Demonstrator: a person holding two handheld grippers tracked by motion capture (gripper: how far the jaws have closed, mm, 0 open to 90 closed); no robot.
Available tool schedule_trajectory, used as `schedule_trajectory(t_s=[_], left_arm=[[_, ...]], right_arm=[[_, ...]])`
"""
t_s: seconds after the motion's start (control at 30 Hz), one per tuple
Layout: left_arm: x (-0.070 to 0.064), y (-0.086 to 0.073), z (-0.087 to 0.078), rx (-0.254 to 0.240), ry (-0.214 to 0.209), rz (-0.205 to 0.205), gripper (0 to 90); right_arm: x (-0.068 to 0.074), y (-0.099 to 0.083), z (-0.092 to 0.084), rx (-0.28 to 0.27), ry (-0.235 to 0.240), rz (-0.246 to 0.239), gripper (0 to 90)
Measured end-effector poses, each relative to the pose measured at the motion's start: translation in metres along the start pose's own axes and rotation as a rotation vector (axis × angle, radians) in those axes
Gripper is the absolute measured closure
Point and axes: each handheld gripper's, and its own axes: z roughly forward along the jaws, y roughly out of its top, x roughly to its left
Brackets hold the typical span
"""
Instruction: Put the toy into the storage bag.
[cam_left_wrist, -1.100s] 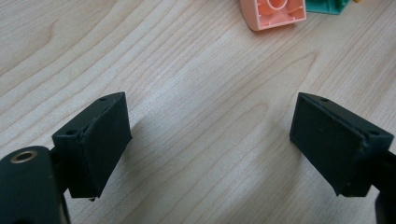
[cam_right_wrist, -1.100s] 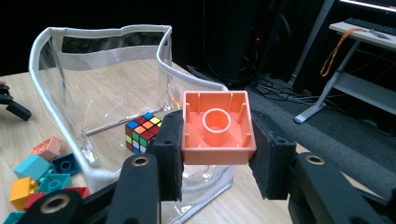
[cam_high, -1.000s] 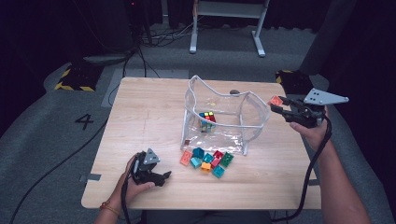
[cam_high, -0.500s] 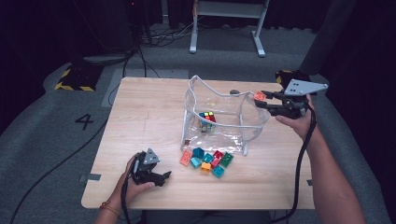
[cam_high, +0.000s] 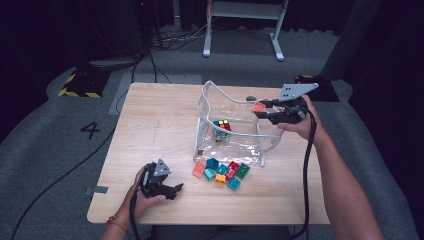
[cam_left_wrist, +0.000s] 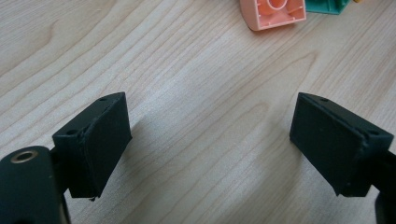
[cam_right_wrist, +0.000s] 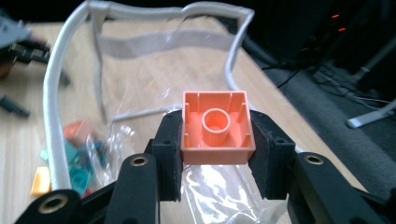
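Orange hollow plastic block (cam_right_wrist: 217, 129) in rt tongs (cam_right_wrist: 217, 154)

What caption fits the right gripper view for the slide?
Right gripper clamps an orange toy brick, hollow underside facing the camera, at the open clear plastic bag on the wooden table.

A dark lab: taped floor number (cam_high: 91, 130), floor cables (cam_high: 170, 37), hazard-striped base (cam_high: 80, 85).

A light wooden rectangular table (cam_high: 155, 125) stands on grey carpeted floor (cam_high: 45, 145) marked with a black "4" (cam_high: 92, 130). Beyond, a white metal frame's legs (cam_high: 206, 35), black cables (cam_high: 172, 37) and yellow-black hazard tape (cam_high: 77, 85) sit in dimness.
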Motion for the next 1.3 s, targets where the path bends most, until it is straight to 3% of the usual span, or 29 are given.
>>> schedule_trajectory(t_s=[0.1,0.27,0.37,0.47,0.57,0.67,0.9,0.97,1.07,1.3], left_arm=[[0.0,0.0,0.0,0.0,0.0,0.0,12.6],[0.0,0.0,0.0,0.0,0.0,0.0,12.6],[0.0,0.0,0.0,-0.001,0.0,0.0,12.7],[0.0,0.0,0.0,-0.001,0.0,0.0,12.7],[0.0,0.0,0.0,-0.001,-0.002,0.0,12.8],[0.0,0.0,0.0,0.0,-0.009,0.001,12.7],[0.0,0.0,0.0,0.0,-0.01,0.001,12.7],[0.0,0.0,0.0,0.0,-0.01,0.001,12.7],[0.0,0.0,0.0,-0.001,-0.009,0.003,12.7],[0.0,0.0,0.0,-0.001,-0.009,0.002,12.7]], right_arm=[[-0.003,0.0,0.011,0.05,0.04,-0.009,58.7],[-0.008,-0.001,0.028,0.154,0.066,-0.012,58.7],[-0.01,-0.002,0.038,0.233,0.044,-0.007,58.7],[-0.011,-0.005,0.047,0.299,0.058,-0.012,58.6],[-0.011,-0.007,0.053,0.375,0.044,-0.024,58.6],[-0.013,-0.01,0.051,0.407,0.032,-0.016,58.6],[-0.016,-0.021,0.038,0.435,0.009,-0.033,58.5],[-0.016,-0.023,0.034,0.453,-0.031,-0.032,58.1],[-0.017,-0.026,0.028,0.436,-0.056,-0.029,56.6],[-0.017,-0.029,0.013,0.355,-0.067,0.038,49.4]])
